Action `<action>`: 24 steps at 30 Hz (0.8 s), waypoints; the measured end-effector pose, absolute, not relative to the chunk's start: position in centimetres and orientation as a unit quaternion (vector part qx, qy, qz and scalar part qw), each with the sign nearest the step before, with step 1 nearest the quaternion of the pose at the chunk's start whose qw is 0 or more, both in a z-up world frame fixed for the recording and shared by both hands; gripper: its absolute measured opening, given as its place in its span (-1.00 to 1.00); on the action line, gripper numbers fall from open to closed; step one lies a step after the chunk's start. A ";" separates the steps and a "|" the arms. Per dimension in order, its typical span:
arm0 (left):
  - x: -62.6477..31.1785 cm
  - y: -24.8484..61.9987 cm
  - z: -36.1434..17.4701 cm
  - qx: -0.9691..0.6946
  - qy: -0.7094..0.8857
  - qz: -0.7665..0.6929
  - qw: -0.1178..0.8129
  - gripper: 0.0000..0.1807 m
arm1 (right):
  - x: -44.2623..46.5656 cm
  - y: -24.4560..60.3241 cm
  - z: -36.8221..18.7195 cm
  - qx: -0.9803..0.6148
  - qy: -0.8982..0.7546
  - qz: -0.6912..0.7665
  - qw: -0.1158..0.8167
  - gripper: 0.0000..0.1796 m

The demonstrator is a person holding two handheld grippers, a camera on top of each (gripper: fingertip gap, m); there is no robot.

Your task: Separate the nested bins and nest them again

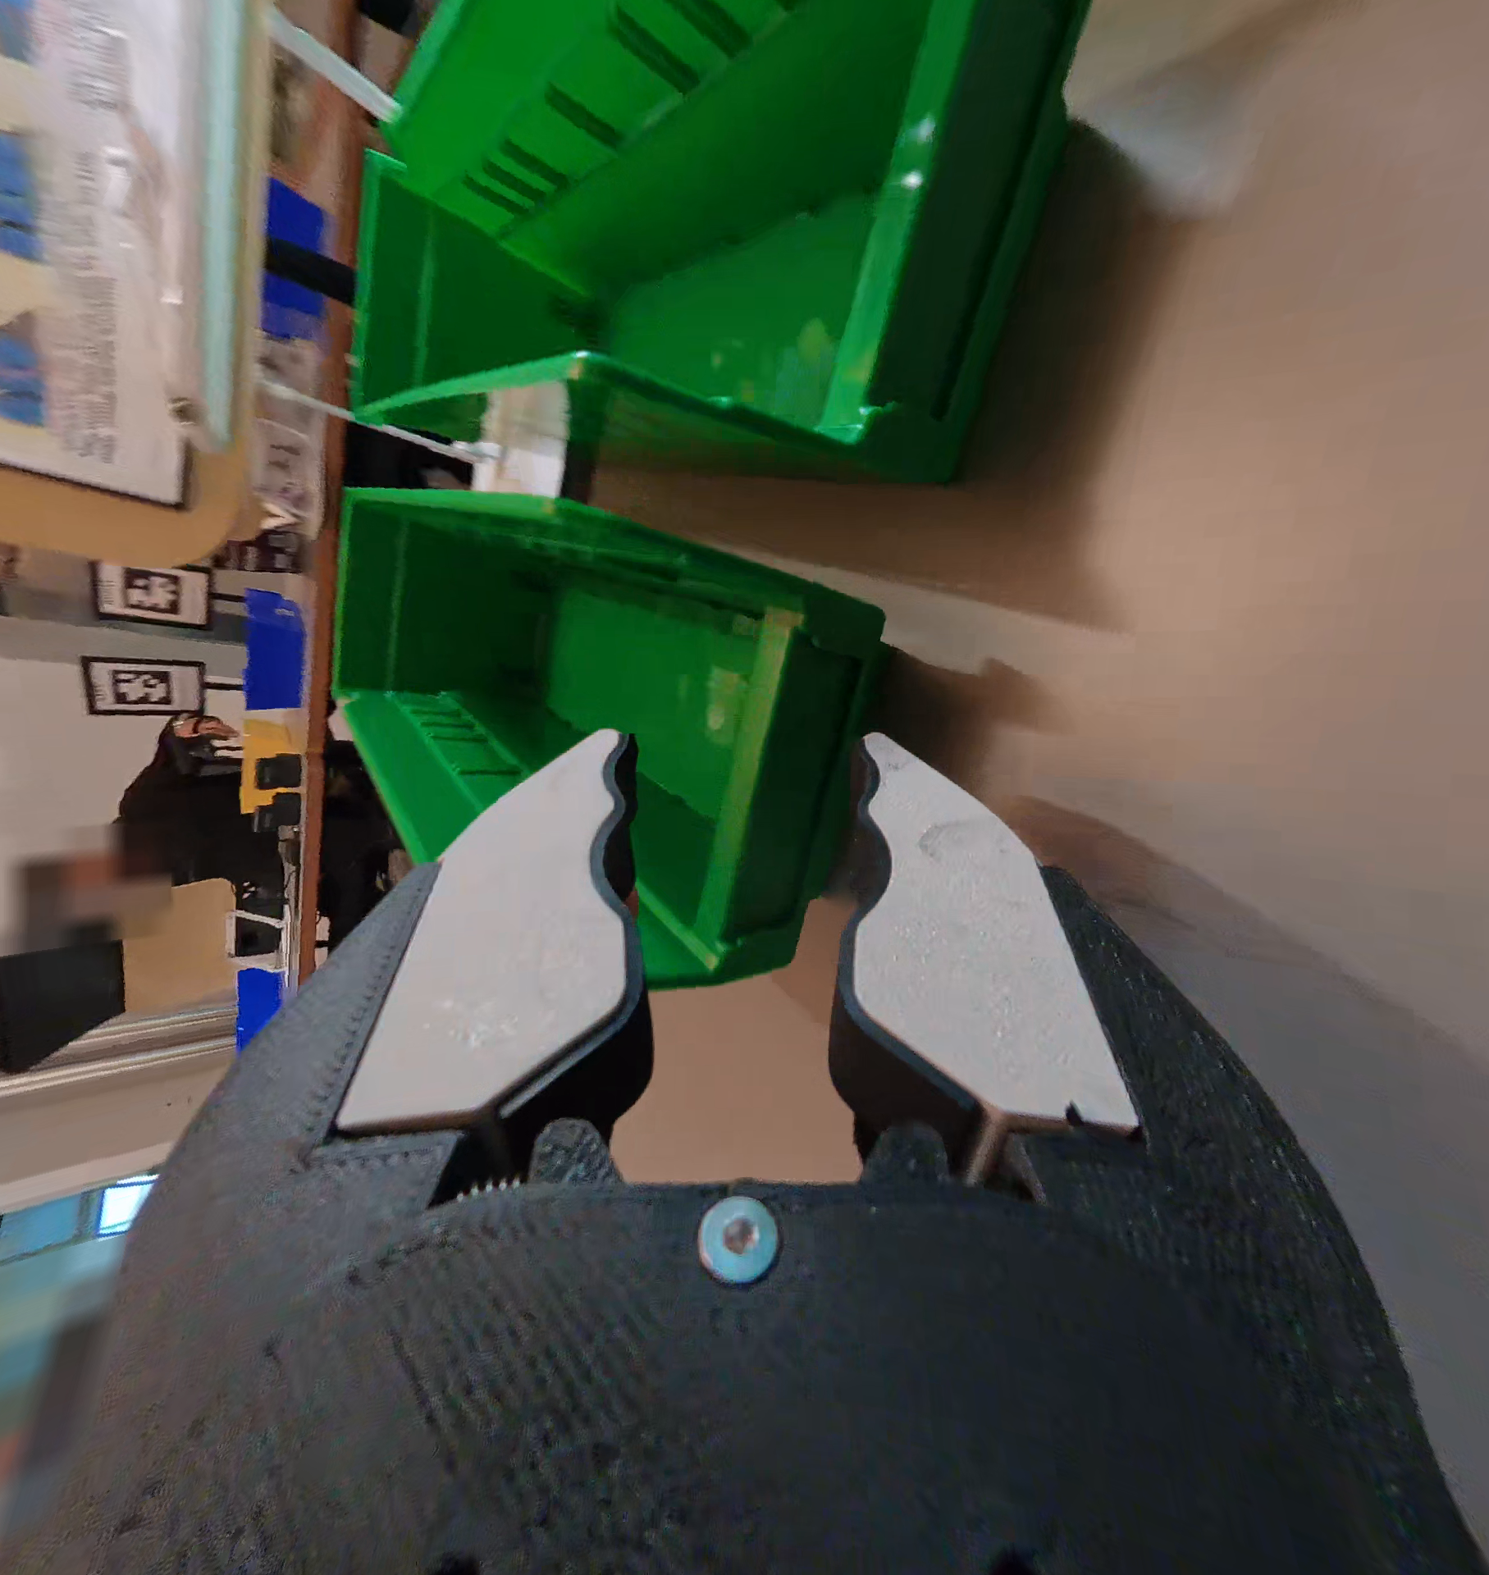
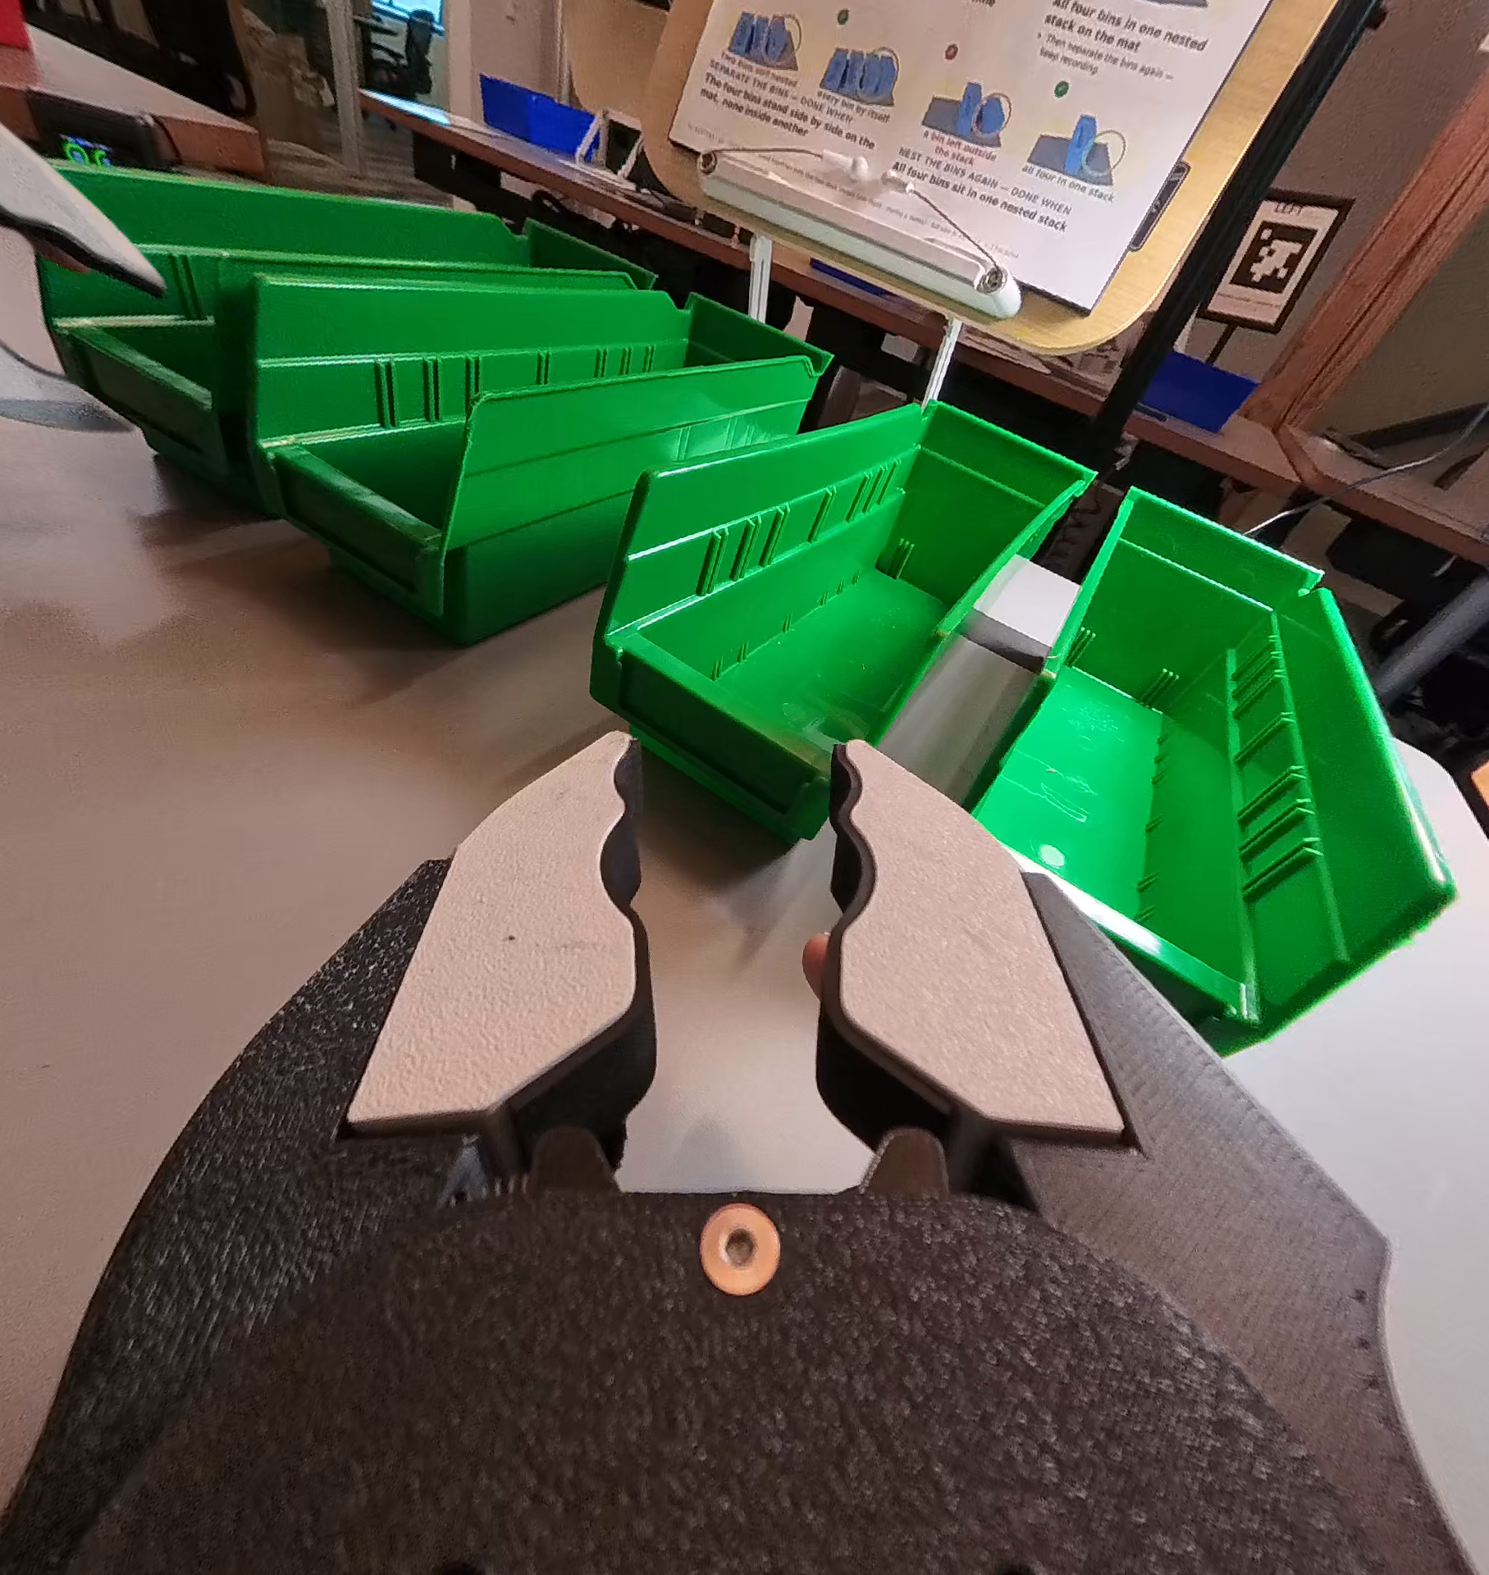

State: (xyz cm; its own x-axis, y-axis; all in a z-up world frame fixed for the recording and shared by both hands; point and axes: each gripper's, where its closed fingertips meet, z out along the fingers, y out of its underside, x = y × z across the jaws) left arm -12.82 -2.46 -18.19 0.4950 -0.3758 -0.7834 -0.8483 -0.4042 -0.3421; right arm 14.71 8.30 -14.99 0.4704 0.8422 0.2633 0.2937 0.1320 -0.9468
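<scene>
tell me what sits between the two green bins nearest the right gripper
Nothing sits there. In the right wrist view a bare strip of grey table separates the middle bin from the rightmost bin; they stand apart, not nested.

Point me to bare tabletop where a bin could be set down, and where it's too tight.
Free: the wide grey table stretch in front of the four green bins, left of the right gripper. Tight: the two left bins sit almost touching; the gap between the third bin and the rightmost bin is a narrow wedge.
</scene>
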 end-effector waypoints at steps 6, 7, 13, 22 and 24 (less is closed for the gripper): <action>-13.8 -1.6 -21.6 -0.839 0.430 0.244 0.226 -0.46 | 15.0 8.2 -14.7 -0.615 -0.459 0.233 0.598 -0.57; -14.0 -1.7 -22.2 -0.847 0.430 0.234 0.206 -0.46 | 15.0 8.1 -14.7 -0.613 -0.461 0.232 0.598 -0.59; -14.8 -1.2 -22.8 -0.845 0.438 0.240 0.192 -0.66 | 15.0 7.8 -14.4 -0.608 -0.465 0.229 0.602 -0.62; -14.6 -2.6 -20.7 -0.827 0.442 0.267 0.224 -0.67 | 15.4 8.1 -14.2 -0.612 -0.454 0.231 0.605 -0.62; -14.2 -3.3 -19.4 -0.832 0.433 0.258 0.232 -0.68 | 15.4 8.1 -14.2 -0.613 -0.454 0.232 0.604 -0.62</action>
